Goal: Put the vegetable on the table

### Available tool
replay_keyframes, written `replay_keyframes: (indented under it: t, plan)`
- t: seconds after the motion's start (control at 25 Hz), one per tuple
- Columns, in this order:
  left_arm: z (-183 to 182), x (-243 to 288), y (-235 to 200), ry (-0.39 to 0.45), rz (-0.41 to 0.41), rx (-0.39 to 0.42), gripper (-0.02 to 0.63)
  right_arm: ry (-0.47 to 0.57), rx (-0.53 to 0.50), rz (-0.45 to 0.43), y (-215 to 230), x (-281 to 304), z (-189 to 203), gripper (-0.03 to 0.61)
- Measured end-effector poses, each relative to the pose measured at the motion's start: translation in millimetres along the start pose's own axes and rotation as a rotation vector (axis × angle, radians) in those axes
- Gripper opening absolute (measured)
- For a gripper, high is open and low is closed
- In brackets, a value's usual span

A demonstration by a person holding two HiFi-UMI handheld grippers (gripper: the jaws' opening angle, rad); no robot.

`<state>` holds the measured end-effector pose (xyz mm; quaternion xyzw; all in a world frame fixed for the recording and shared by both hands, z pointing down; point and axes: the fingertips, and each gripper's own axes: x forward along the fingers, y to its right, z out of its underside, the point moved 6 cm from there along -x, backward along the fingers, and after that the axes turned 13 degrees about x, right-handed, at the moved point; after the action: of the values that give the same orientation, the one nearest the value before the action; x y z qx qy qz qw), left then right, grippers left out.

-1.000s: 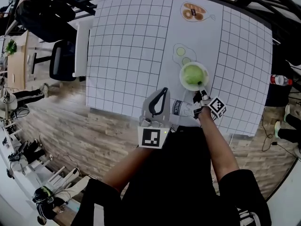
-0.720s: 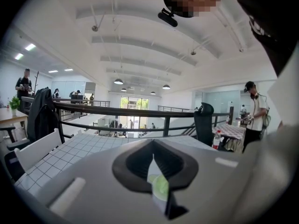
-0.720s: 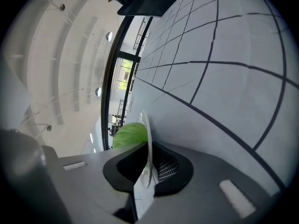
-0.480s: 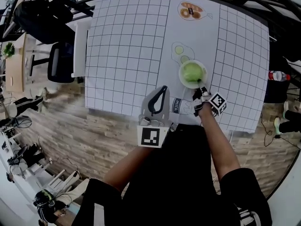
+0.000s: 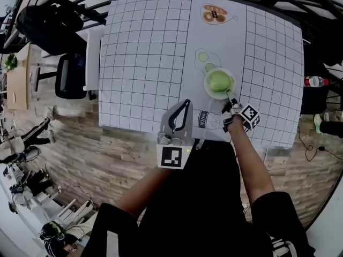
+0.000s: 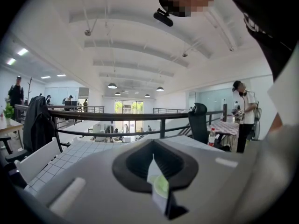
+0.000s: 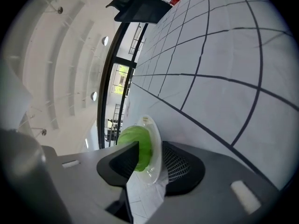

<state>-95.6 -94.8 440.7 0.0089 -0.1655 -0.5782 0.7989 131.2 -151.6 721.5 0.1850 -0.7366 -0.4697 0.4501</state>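
Vegetable: a pale-green, faintly veined leafy ball [image 5: 218, 82], much like a small cabbage. It sat in the bowl, over the table's plain middle strip, towards the person's edge.
Long axis: none could be made out. It read as near-round in the head view and the right gripper view, with its dome rising out of the bowl's open side.
Bowl: white, round and shallow, with a thin glossy rim [image 5: 207, 88]. It partly covered a printed picture of green slices [image 5: 203, 57]. Could not tell whether it rested on the cloth or hung just above it.
Right gripper: [image 5: 230, 97] was clamped on the bowl's near rim. One dark smooth pad sat inside against the vegetable, and the cross-hatched pad sat outside the bowl's wall.
Left gripper: [image 5: 186, 103] had its jaws together at the tips with nothing between them. It was held over the table's near edge, left of the bowl and apart from it.
Table: [image 5: 139, 63] carried a white cloth with a black grid on both sides of the plain strip.
Far end: a brownish printed picture [image 5: 214, 14] lay on the strip.
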Motion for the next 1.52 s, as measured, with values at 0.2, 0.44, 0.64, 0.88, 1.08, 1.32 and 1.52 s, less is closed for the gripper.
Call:
replay_keyframes:
  t: [0.2, 0.44, 0.64, 0.88, 1.08, 1.32, 1.52]
  plan:
    - [-2, -10, -1, 0.008, 0.010, -0.012, 0.008, 0.025, -0.046, 0.024, 3, -14, -1, 0.141]
    - [-1, -18, -1, 0.030, 0.032, -0.044, 0.009, -0.008, -0.142, -0.003, -16, -43, 17, 0.138]
    - [-3, -31, -4, 0.070, 0.058, -0.086, 0.009, -0.008, -0.190, -0.029, -44, -72, 45, 0.105]
    - [3, -45, -10, 0.086, 0.085, -0.137, 0.009, -0.008, -0.315, -0.119, -101, -105, 87, -0.001]
    - [0, -55, -14, 0.111, 0.093, -0.127, 0.009, 0.007, -0.519, -0.176, -144, -136, 121, -0.003]
    - [-29, -71, -9, 0.178, 0.063, -0.165, 0.009, 0.077, -0.694, -0.145, -186, -168, 140, -0.003]
    - [-50, -72, 4, 0.215, 0.056, -0.173, 0.009, 0.142, -0.946, -0.221, -248, -192, 150, -0.003]
